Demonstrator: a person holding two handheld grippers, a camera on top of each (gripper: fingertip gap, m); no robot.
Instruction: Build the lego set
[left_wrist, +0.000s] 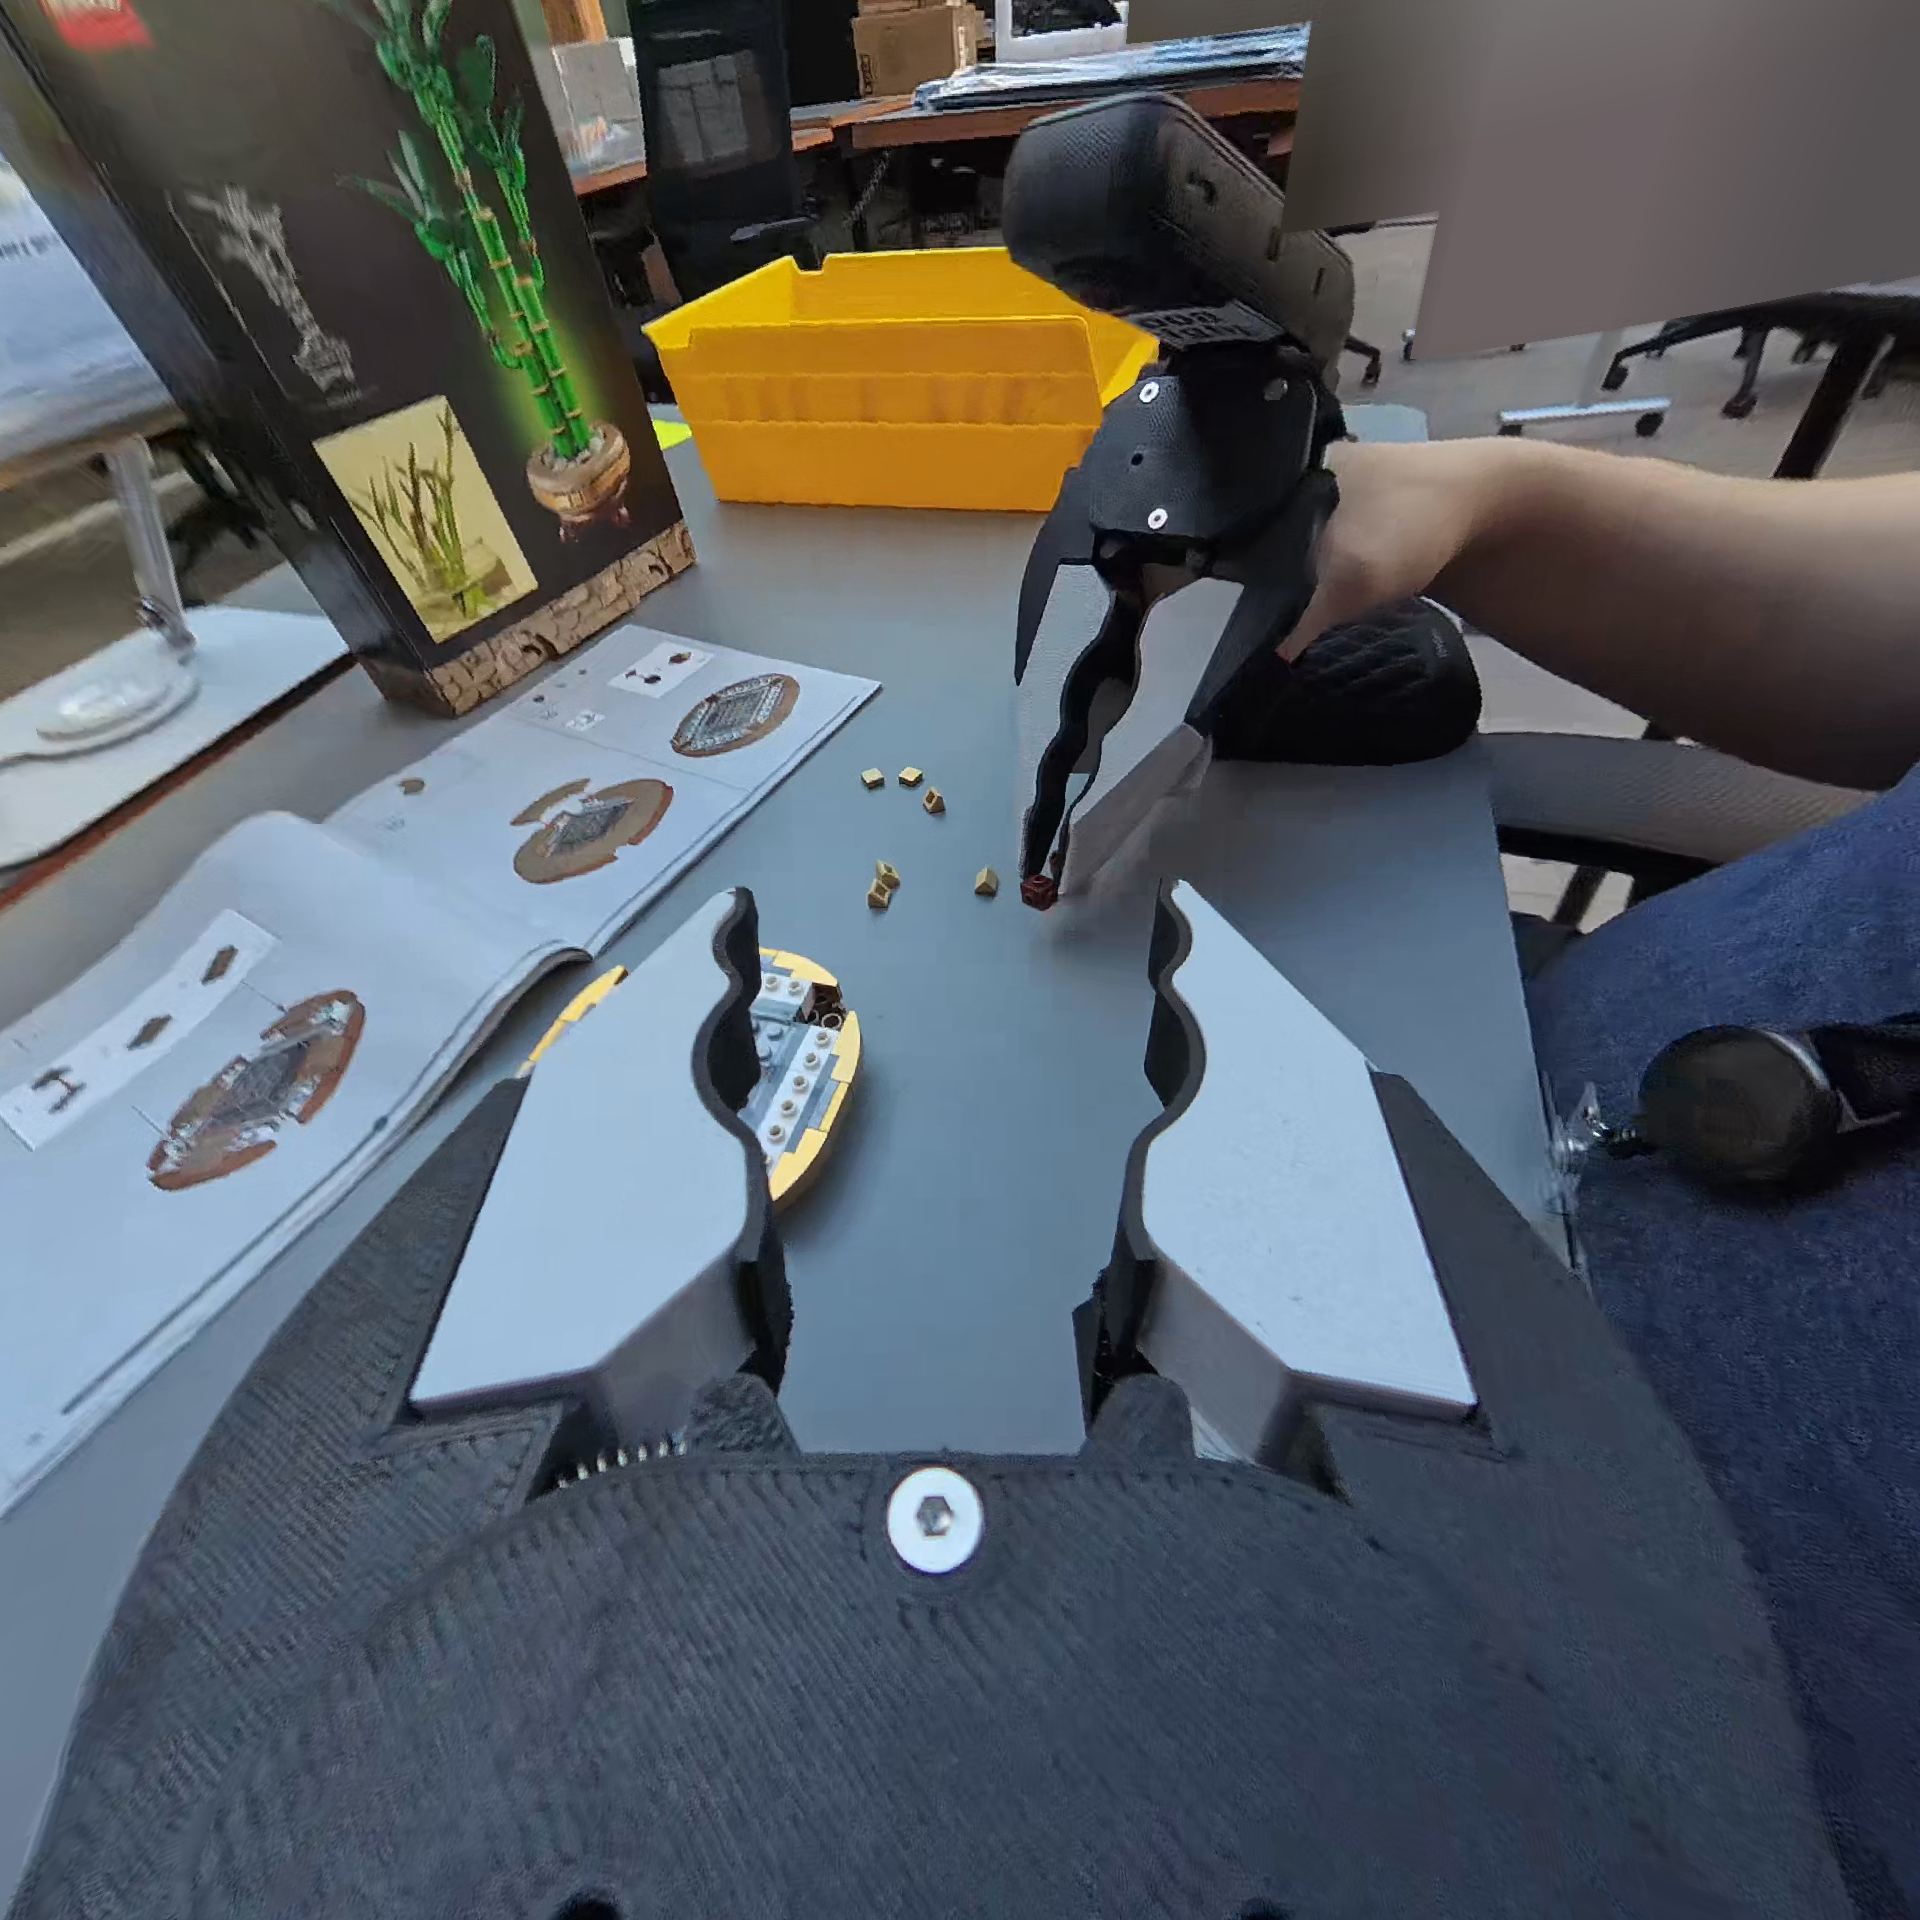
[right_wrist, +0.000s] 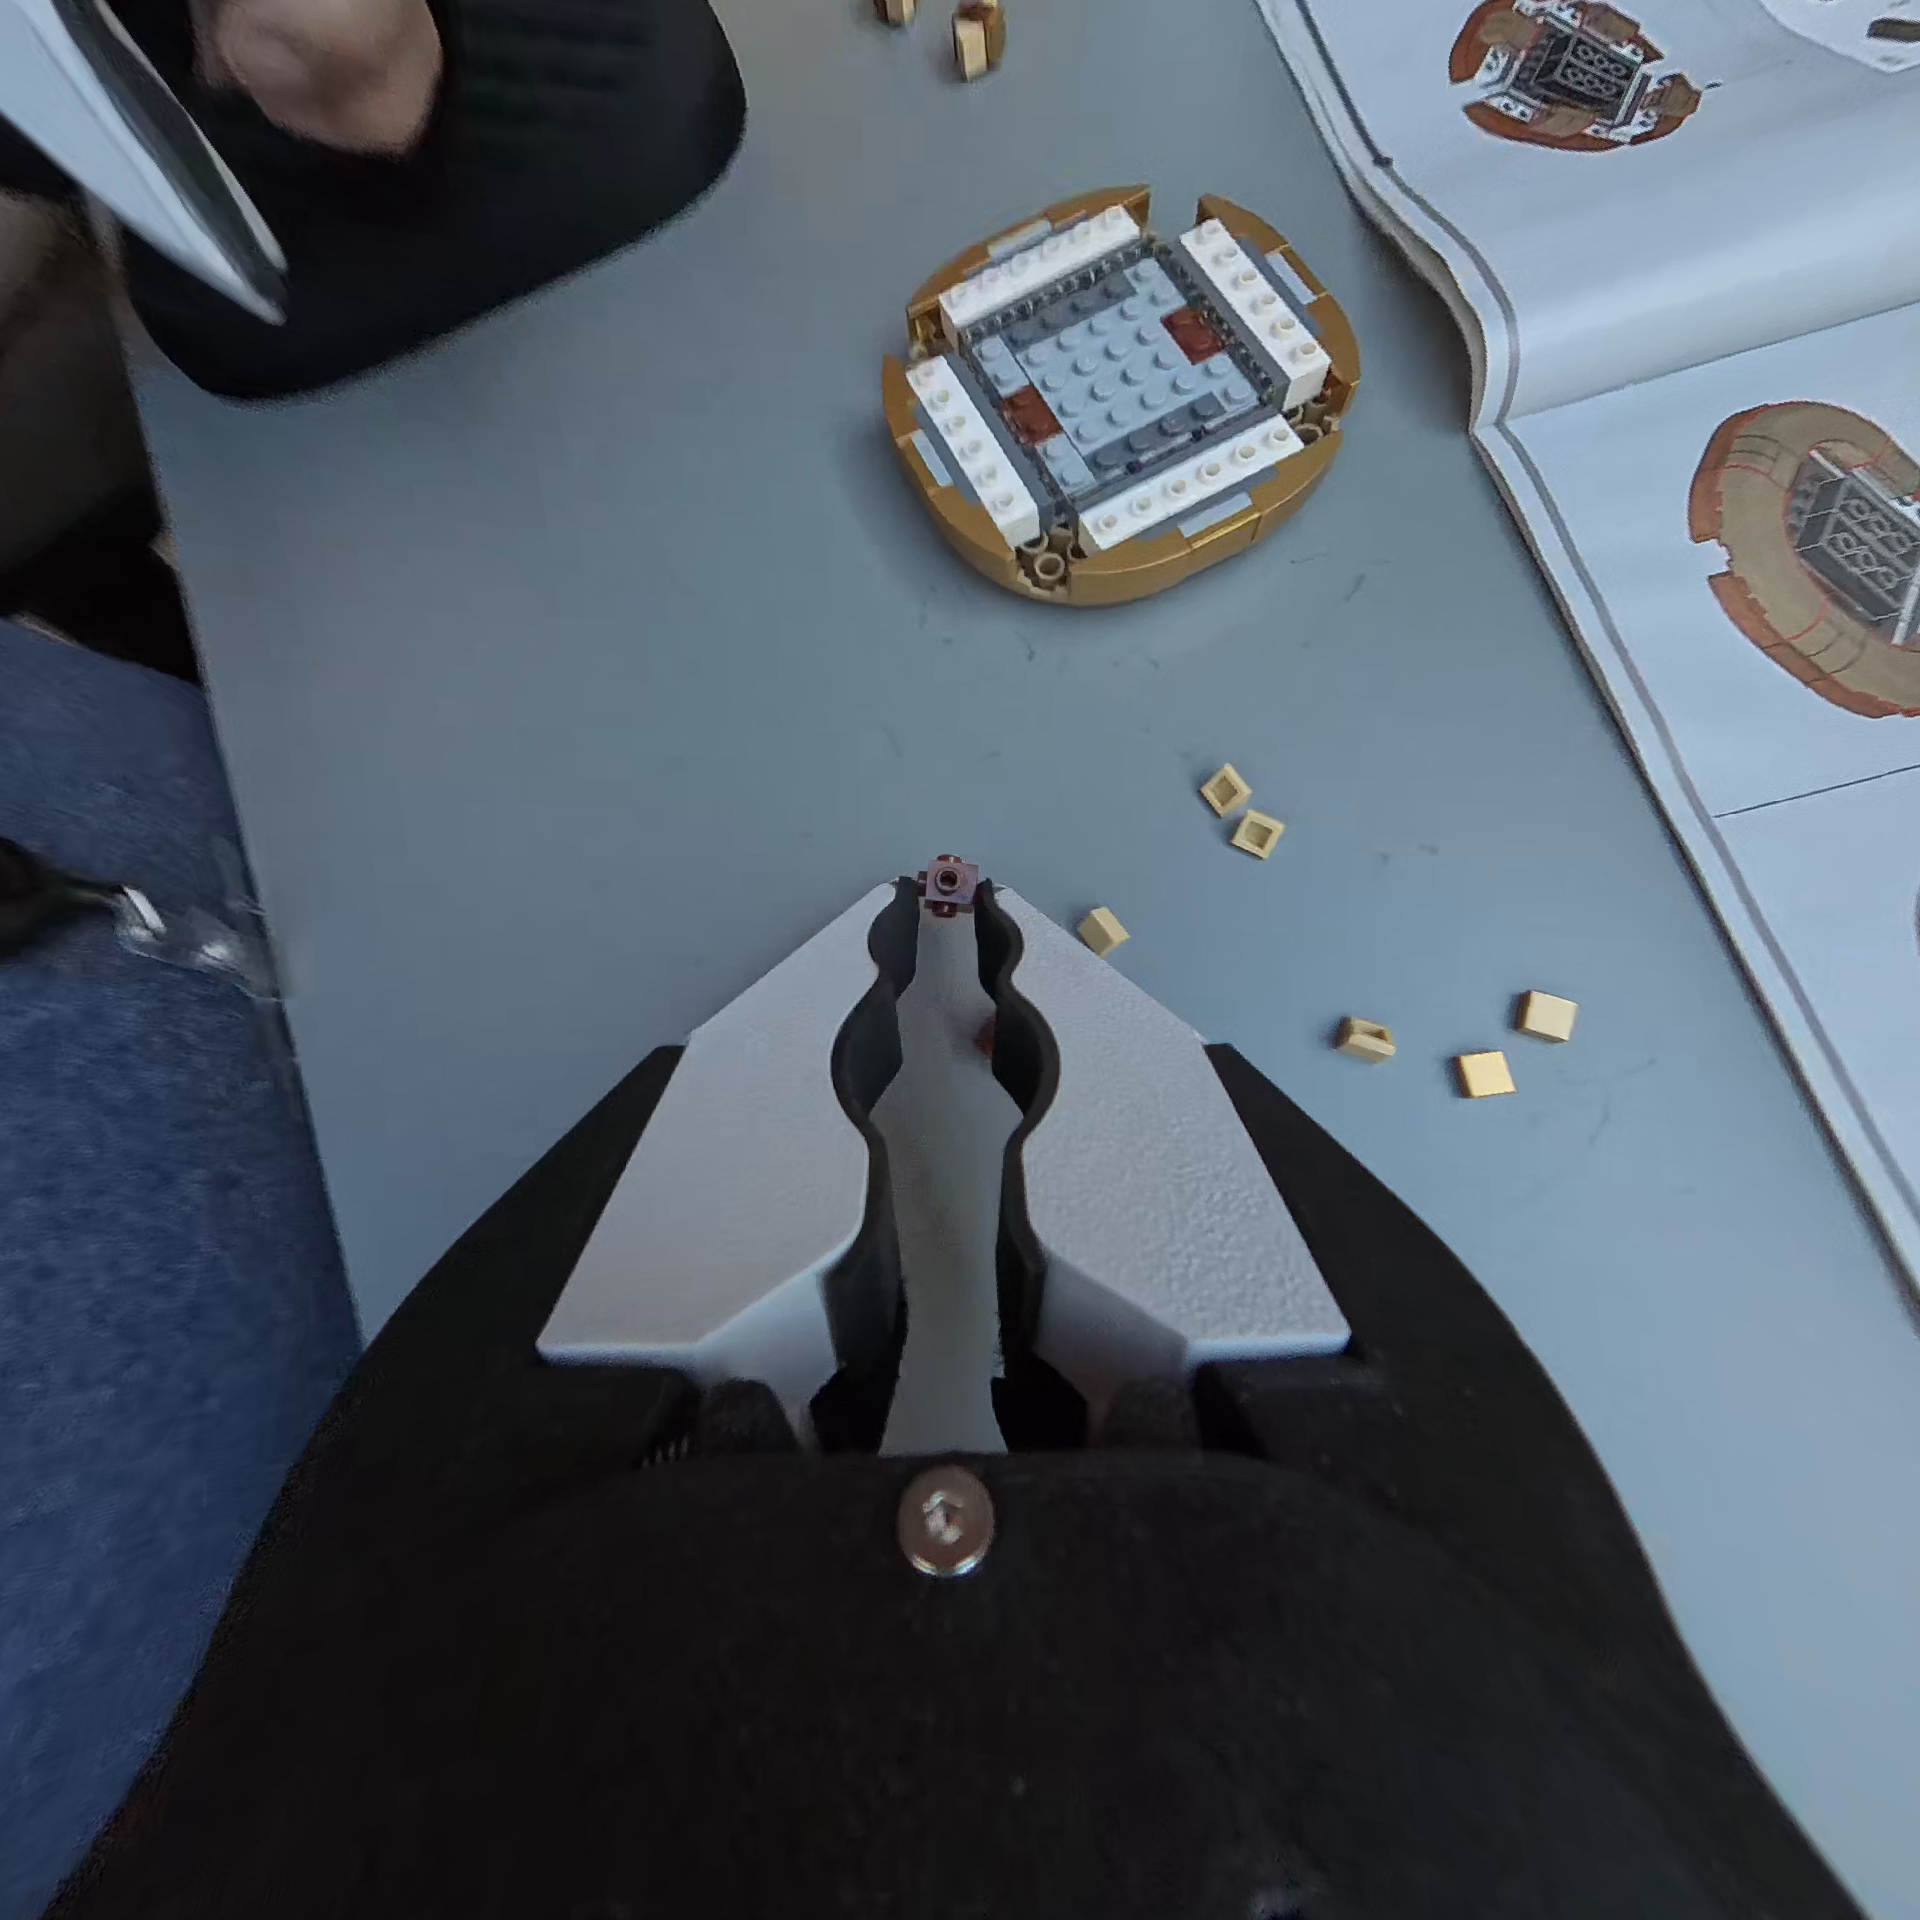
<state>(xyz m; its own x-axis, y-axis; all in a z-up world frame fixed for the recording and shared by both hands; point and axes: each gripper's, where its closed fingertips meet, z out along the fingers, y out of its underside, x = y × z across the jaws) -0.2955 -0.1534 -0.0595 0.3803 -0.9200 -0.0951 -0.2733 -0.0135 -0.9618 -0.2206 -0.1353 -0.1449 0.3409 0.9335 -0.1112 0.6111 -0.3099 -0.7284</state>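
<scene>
My right gripper (right_wrist: 948, 896) pinches a small dark-red studded cube brick (right_wrist: 948, 883) at frame centre, on the grey tabletop (right_wrist: 623, 675). My left gripper (left_wrist: 951, 914) is spread wide, empty.

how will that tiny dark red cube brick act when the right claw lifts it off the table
The tiny dark red studded cube brick is probably rigid and very light. Only the right claw tips pinch it, so it may twist or pop out. If dropped, it would likely tumble briefly on the smooth grey table, not roll far.

Soft daylight, fisheye edges, perhaps slight blur.
</scene>
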